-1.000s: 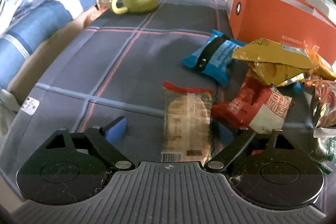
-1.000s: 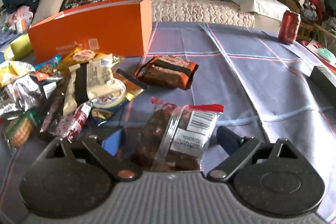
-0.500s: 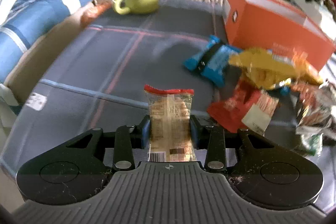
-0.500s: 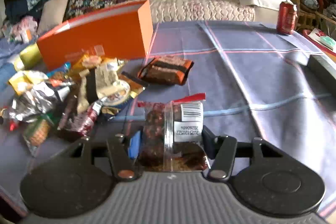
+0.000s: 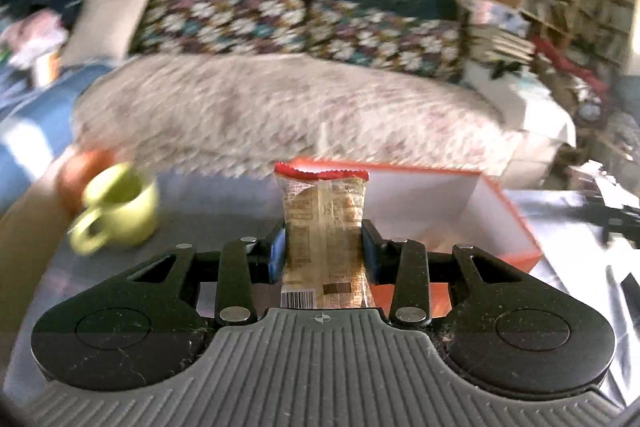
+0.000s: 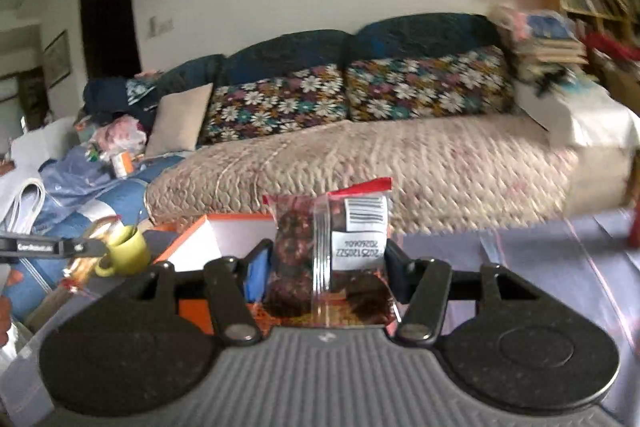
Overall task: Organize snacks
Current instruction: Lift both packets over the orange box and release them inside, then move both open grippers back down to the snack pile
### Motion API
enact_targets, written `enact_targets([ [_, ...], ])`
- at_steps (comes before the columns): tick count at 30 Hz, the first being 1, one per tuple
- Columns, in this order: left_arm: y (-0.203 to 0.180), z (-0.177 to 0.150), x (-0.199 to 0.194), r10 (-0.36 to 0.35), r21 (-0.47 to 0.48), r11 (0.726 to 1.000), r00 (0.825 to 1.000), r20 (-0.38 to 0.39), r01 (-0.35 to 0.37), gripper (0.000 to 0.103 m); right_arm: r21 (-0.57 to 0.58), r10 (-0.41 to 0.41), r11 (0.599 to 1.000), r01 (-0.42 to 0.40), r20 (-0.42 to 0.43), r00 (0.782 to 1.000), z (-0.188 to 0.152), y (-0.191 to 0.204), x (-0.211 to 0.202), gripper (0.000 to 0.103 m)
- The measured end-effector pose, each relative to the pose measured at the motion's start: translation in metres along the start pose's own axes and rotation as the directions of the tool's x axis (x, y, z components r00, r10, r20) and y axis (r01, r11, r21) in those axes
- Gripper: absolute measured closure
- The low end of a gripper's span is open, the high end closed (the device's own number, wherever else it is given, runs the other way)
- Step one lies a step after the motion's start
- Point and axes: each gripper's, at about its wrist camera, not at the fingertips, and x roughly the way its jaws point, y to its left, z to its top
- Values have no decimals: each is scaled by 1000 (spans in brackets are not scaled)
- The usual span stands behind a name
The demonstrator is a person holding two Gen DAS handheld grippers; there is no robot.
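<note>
left tongs (image 5: 324, 251) pinching tan biscuit packet (image 5: 324, 239), red crimped top edge up, packet upright in front of open orange box (image 5: 500, 223). right tongs (image 6: 324, 267) pinching clear packet of dark snacks (image 6: 320, 259), barcode label facing camera, orange box behind and to left. green mug (image 5: 120, 211) left of box on counter (image 5: 224, 203). sofa (image 6: 400, 155) beyond.

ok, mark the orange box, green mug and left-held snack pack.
orange box (image 5: 420, 203), left wrist view, white inner wall.
green mug (image 5: 124, 213), left wrist view, body.
tan snack pack (image 5: 324, 227), left wrist view, wrapper middle.
</note>
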Motion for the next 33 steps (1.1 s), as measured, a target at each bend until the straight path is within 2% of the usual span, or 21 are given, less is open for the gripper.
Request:
enact_targets([
  [6,-38,25,91,-44,36,998,998,-49,46,103,-49,11,999,-14,-68,998,6,-1,89,42],
  [7,-43,25,105,-56,39,998,996,-65,59,103,-54,5,998,-10,-80,997,4,-3,101,37],
  [8,-45,24,122,-60,40,997,994,-87,64,99,-53,-3,999,-2,-87,996,2,-4,108,34],
  [9,-46,23,134,-46,38,998,992,-114,51,89,-45,-2,999,-2,-94,996,1,-7,111,34],
  [11,-43,19,139,-22,33,999,989,-144,28,89,-23,22,999,-23,-66,998,0,-9,98,30],
  [12,-42,16,130,-35,34,999,991,-128,40,87,-24,22,999,-23,-45,999,-1,-7,87,26],
  [14,-39,8,107,-46,32,998,995,-91,49,77,-46,3,999,-3,-3,1000,-5,-3,63,10],
  [16,-39,-2,79,-42,32,999,997,-66,44,67,-83,-17,996,17,4,1000,-12,4,40,10],
  [20,-34,-31,20,-23,27,999,998,-50,25,61,-155,-97,983,93,-20,995,-36,22,-3,9],
  [22,-34,-48,-7,-2,33,999,999,-50,4,53,-175,-126,977,119,-32,991,-47,29,-18,10],
  [24,-35,-69,-33,27,39,999,998,-56,-25,52,-186,-172,969,162,-42,984,-58,37,-33,10],
  [26,-36,-87,-54,25,27,999,997,-78,-23,52,-179,-203,965,190,-53,978,-66,43,-46,10],
  [29,-36,-110,-78,11,-6,1000,994,-110,-12,51,-150,-216,967,204,-67,974,-77,51,-67,10],
  [33,-36,-132,-101,28,-20,999,990,-136,-31,51,-122,-237,966,228,-67,969,-87,57,-93,10],
])
